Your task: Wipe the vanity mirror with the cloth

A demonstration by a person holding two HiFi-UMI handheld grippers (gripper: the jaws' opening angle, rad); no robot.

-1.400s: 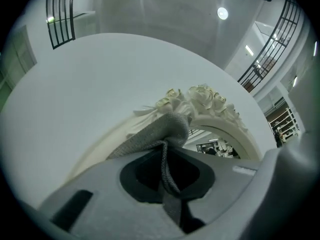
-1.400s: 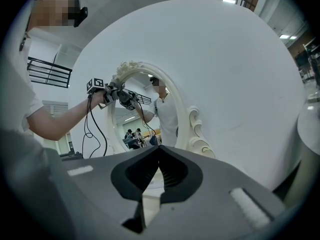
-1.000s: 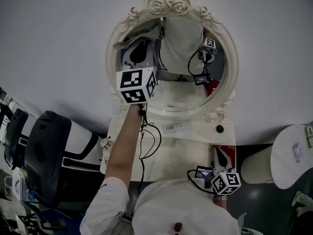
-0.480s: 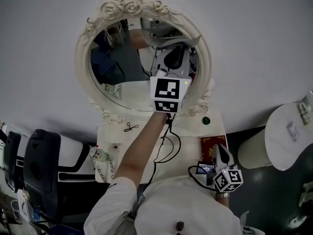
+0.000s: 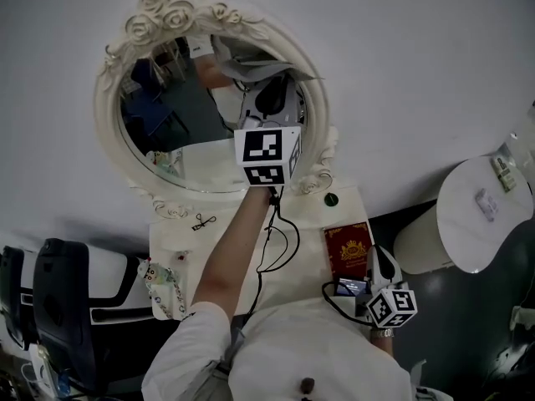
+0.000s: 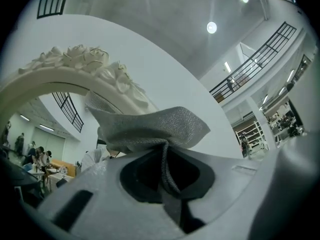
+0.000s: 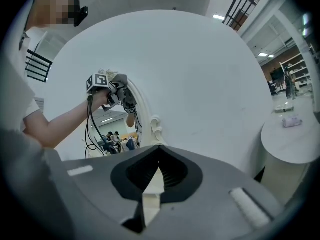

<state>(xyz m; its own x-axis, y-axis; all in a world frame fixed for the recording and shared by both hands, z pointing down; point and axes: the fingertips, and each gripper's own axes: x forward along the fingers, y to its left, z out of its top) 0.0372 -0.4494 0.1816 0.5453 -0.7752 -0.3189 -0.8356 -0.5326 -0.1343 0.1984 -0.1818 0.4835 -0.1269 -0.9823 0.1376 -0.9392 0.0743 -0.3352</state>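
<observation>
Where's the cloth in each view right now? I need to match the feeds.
Head view: cloth at the mirror top right, beyond the left claw.
Left gripper view: centre, pinched in the claw.
Right gripper view: small grey patch, upper left.
Shared landmark: the carved cream frame.

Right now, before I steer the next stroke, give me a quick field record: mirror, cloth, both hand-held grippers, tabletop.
mirror: oval, upright, ornate cream frame
cloth: grey, bunched, up by the rose-carved top of the frame; glass contact unclear
left hand-held gripper: shut on the cloth, raised to the mirror
right hand-held gripper: shut, empty, held low, away from the mirror
tabletop: red booklet, small dark clip
</observation>
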